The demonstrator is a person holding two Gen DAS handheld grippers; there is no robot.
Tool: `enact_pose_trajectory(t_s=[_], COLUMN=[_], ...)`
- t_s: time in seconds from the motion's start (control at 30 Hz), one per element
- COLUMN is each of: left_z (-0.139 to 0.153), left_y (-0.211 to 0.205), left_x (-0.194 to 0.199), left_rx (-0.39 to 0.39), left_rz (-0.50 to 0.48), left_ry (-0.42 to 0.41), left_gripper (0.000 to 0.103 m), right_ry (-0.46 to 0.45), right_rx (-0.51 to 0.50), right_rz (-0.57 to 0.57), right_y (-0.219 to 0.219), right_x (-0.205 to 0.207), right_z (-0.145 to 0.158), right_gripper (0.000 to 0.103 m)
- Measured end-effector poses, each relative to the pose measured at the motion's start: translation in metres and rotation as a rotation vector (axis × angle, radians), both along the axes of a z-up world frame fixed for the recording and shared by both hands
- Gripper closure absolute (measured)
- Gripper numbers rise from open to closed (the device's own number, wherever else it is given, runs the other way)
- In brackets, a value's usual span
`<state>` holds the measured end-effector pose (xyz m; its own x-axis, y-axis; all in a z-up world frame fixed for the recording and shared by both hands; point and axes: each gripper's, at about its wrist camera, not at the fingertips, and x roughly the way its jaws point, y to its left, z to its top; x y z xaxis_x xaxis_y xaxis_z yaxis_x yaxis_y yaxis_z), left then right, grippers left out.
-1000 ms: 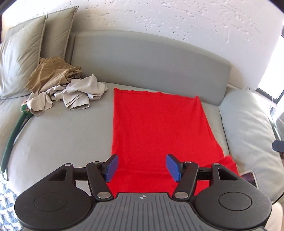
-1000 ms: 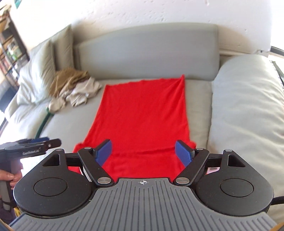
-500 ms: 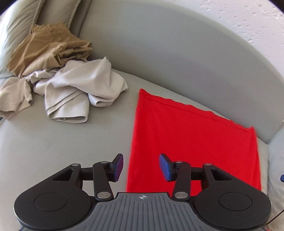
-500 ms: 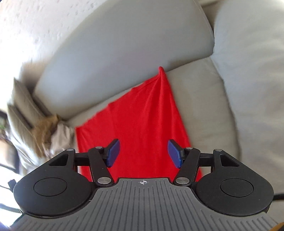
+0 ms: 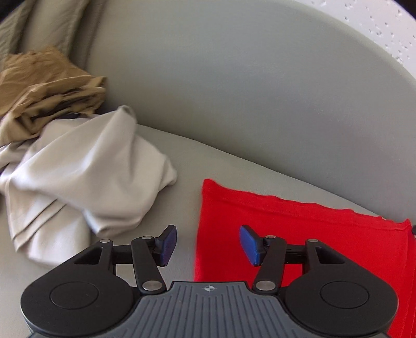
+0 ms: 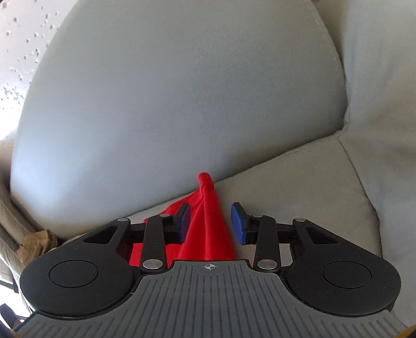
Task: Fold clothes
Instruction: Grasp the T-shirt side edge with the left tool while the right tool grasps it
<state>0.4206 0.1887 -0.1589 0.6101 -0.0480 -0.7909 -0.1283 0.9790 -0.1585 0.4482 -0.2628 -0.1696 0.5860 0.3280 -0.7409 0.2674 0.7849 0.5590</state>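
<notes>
A red garment (image 5: 299, 234) lies flat on the grey sofa seat (image 5: 182, 166), its far edge against the backrest. My left gripper (image 5: 207, 244) hovers low over the garment's far left corner, whose left edge runs between the jaws. Those jaws are opening and the pads touch nothing. In the right wrist view the far right corner of the red garment (image 6: 205, 197) rises in a small peak. My right gripper (image 6: 210, 223) straddles it, jaws closing. A gap still shows beside the right pad.
A crumpled pale grey garment (image 5: 78, 182) and a tan one (image 5: 46, 85) are heaped on the seat left of the red cloth. The grey backrest (image 5: 234, 91) stands just behind. Pillows (image 5: 52, 23) sit far left, and a side cushion (image 6: 384, 78) on the right.
Both grippers moved forward and down, from the near end of the red garment to its far corners by the backrest. The right gripper's jaws narrowed around the far right corner.
</notes>
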Motion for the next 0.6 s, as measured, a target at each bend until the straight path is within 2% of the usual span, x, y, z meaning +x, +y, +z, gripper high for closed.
enact_pose_trajectory(t_s=[0.1,0.23,0.3,0.37,0.43,0.47,0.5,0.53,0.57,0.6], left_z=[-0.008,-0.008,-0.01,-0.009,-0.007,-0.007,-0.006,-0.004,0.0,0.004], left_y=[0.006,0.008,0.003,-0.007,-0.014,-0.018,-0.021,-0.024,-0.025,-0.026], left_x=[0.014,0.027,0.033,0.036,0.036,0.036,0.034,0.031,0.026,0.022], left_rx=[-0.032,-0.018,0.015,0.055,0.049,0.056,0.075,0.094,0.105,0.116], left_rz=[-0.018,-0.043,-0.057,-0.097,-0.128,-0.143,-0.156,-0.162,-0.159,-0.155], left_ry=[0.014,0.007,0.009,-0.001,-0.004,-0.007,-0.012,-0.019,-0.028,-0.037], left_gripper=[0.047,0.047,0.048,0.061,0.086,0.091,0.097,0.098,0.098,0.099], right_ry=[0.015,0.015,0.013,0.008,-0.002,-0.009,-0.016,-0.019,-0.018,-0.019], right_rx=[0.046,0.093,0.097,0.09,0.048,0.016,-0.035,-0.116,-0.217,-0.295], right_rz=[0.008,0.019,0.026,0.037,0.067,0.088,0.117,0.152,0.189,0.213], right_y=[-0.008,-0.017,-0.016,-0.015,-0.007,-0.002,0.005,0.015,0.027,0.036], right_x=[0.01,0.014,0.017,0.021,0.025,0.027,0.027,0.027,0.026,0.024], right_z=[-0.006,-0.013,-0.015,-0.016,-0.015,-0.014,-0.011,-0.008,-0.005,-0.001], right_gripper=[0.064,0.064,0.064,0.064,0.063,0.063,0.065,0.08,0.1,0.1])
